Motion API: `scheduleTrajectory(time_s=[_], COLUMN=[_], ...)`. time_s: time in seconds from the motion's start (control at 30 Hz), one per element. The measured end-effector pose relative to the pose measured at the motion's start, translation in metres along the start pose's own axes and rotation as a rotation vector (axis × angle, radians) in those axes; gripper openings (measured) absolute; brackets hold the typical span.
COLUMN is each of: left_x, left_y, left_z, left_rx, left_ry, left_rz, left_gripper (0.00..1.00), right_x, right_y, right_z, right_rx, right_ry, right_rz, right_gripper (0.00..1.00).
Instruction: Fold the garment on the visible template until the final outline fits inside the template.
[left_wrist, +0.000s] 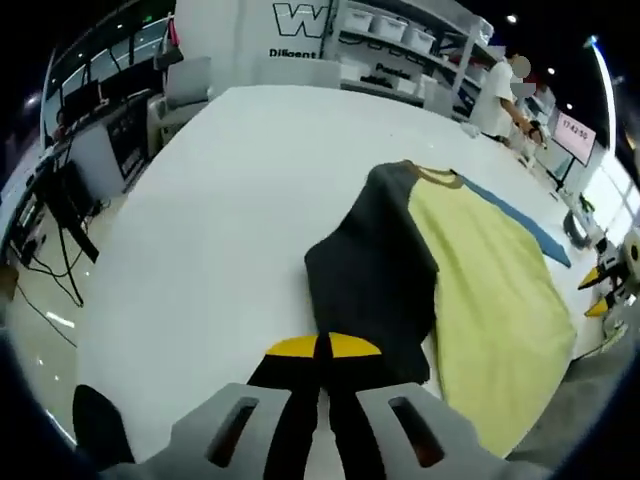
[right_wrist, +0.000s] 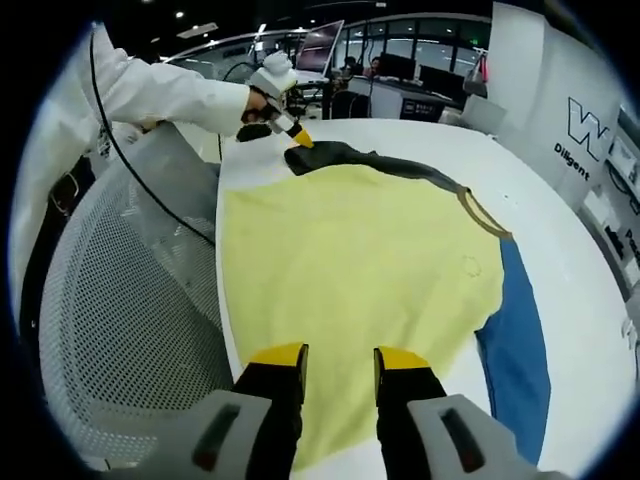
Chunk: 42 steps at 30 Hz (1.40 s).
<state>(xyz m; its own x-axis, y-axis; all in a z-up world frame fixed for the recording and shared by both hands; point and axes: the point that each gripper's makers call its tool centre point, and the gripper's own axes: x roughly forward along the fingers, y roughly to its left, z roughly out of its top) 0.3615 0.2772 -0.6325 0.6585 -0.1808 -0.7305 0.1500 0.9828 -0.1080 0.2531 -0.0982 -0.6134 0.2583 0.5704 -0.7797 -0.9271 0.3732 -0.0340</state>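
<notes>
On the white table (right_wrist: 590, 280), the right gripper (right_wrist: 339, 357) hovers over the near hem of the yellow garment (right_wrist: 350, 270), its jaws apart and holding nothing. The blue template (right_wrist: 515, 340) shows beside the garment's collar side. Farther along the garment, the left gripper (left_wrist: 321, 346) has its jaws closed on the dark sleeve (left_wrist: 370, 260), lifted across the yellow body.

Both views low over table (left_wrist: 230, 200), sharing garment (right_wrist: 360, 260).
</notes>
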Motion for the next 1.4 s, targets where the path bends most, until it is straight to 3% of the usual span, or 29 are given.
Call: scheduleTrajectory(time_s=[0.13, 0.37, 0.87, 1.03, 1.2, 1.4], left_x=[-0.006, -0.008, 0.005, 0.008, 0.009, 0.026], left_y=[0.014, 0.031, 0.068, 0.065, 0.044, -0.004], left_z=[0.019, 0.035, 0.047, 0.048, 0.060, 0.071], left_rx=[0.037, 0.081, 0.129, 0.141, 0.146, 0.157], left_ry=[-0.028, -0.058, -0.041, -0.046, -0.084, -0.107], left_rz=[0.027, 0.064, 0.126, 0.125, 0.089, -0.010], left_gripper=[0.00, 0.00, 0.00, 0.00, 0.00, 0.00], right_x=[0.001, 0.001, 0.000, 0.000, 0.000, 0.000], right_y=[0.000, 0.001, 0.002, 0.002, 0.003, 0.004], right_z=[0.001, 0.001, -0.001, -0.001, -0.002, -0.001], right_rx=[0.002, 0.005, 0.019, 0.026, 0.031, 0.031], right_ry=[-0.003, -0.002, 0.010, 0.009, 0.012, 0.012], right_rz=[-0.002, -0.003, -0.015, -0.020, -0.021, -0.022], right_gripper=[0.24, 0.24, 0.24, 0.24, 0.24, 0.23])
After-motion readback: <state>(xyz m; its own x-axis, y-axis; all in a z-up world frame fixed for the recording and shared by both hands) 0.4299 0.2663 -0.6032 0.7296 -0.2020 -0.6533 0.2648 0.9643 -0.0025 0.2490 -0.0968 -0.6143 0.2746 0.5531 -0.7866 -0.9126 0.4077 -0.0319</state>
